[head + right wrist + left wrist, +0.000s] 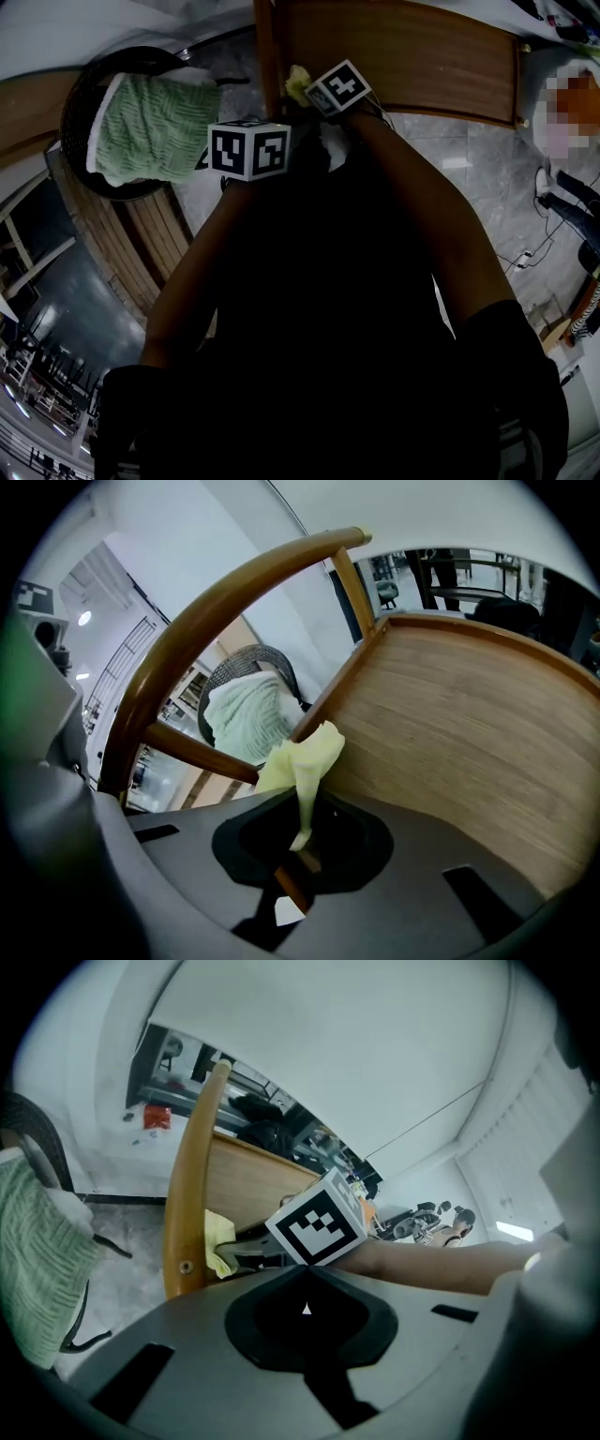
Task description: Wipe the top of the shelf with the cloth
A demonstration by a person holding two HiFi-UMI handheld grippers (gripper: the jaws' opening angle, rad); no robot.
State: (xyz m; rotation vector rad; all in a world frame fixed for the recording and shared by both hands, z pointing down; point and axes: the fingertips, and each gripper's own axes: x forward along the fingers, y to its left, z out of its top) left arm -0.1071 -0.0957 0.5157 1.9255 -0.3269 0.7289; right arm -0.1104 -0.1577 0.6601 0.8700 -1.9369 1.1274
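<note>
Gripping the pale yellow cloth [302, 761] is my right tongs [298, 853], closed tight on its lower end so that the rest stands up out of them in a crumpled tuft. The cloth sits at the near edge of the wooden top of the shelf [450, 724], close to where that top meets the curved wooden rail [216, 611] at its end; whether the fabric actually touches the wood I cannot tell. From above, the cloth shows only as a small yellow scrap beside the rail, just past the marker cube [339, 89] on my right tongs, with the brown shelf top spreading away to the right of it. My left tongs [306, 1309] hang just beside and a little short of the right ones, off the shelf - shut together with nothing between them, and pointed at the right tongs and the cloth. Farther off to the left, a green knitted throw [155, 122] lies draped over a dark round-backed chair [80, 103], well apart from the cloth. Grey marbled floor [469, 169] shows below the shelf - my forearms cross over it.
</note>
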